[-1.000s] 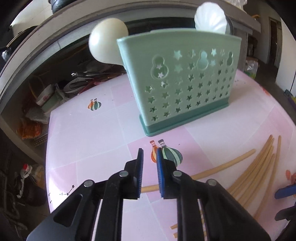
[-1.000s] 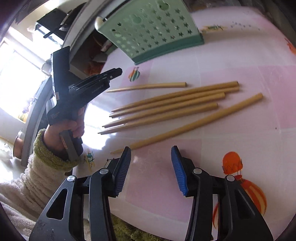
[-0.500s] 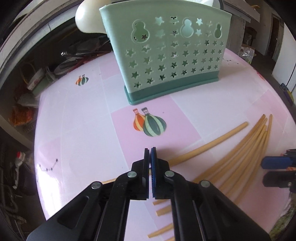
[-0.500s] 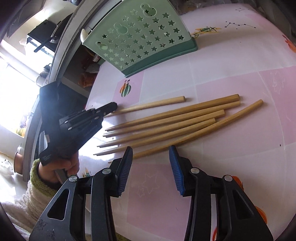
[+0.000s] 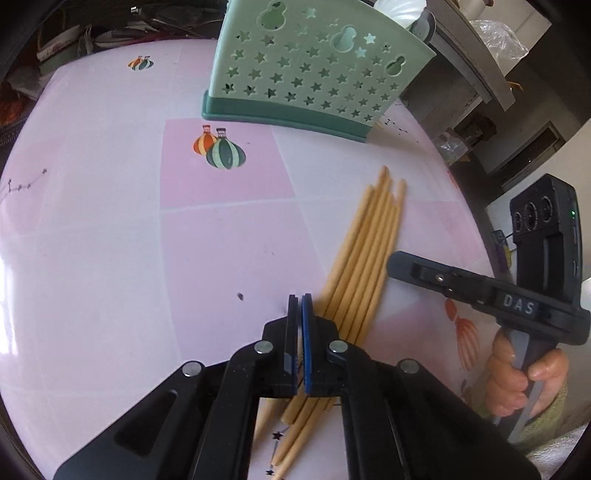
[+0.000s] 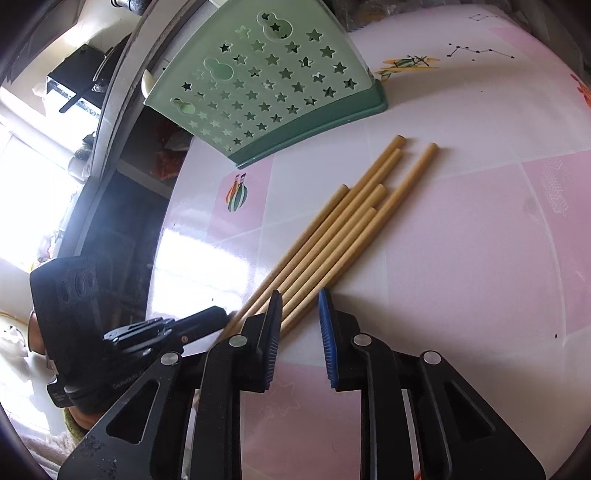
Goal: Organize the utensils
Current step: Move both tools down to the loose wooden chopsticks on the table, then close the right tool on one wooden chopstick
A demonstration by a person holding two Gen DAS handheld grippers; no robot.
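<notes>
The right gripper [image 6: 299, 314], seen from the side in the left wrist view, bears the raised letters "DAS" on its black body; a hand [image 5: 517, 380] in a fuzzy green cuff grips its handle. Small white print on the left gripper's body in the right wrist view is too blurred to read.

Ahead of both grippers stands a pale green utensil holder [image 5: 310, 70] with star and gourd cut-outs and a darker green base; a white scalloped spoon [image 5: 399, 11] pokes above its rim. The tabletop [image 5: 110, 240] under it is covered in pink and white squares printed with striped balloons [image 5: 219, 151] and small star patterns. Past its far edge lies a dim, cluttered shelf.

Six tan chopsticks [image 6: 332, 236] lie in a loose bundle on the tabletop between the grippers and the holder, thick ends toward the holder.

The left gripper [image 5: 299, 306] is clenched with nothing between its blue pads, its tip just beside the bundle's left edge, over the thin ends. The right gripper's jaws are closing, with the nearest chopsticks between the pads, which do not visibly press them.
</notes>
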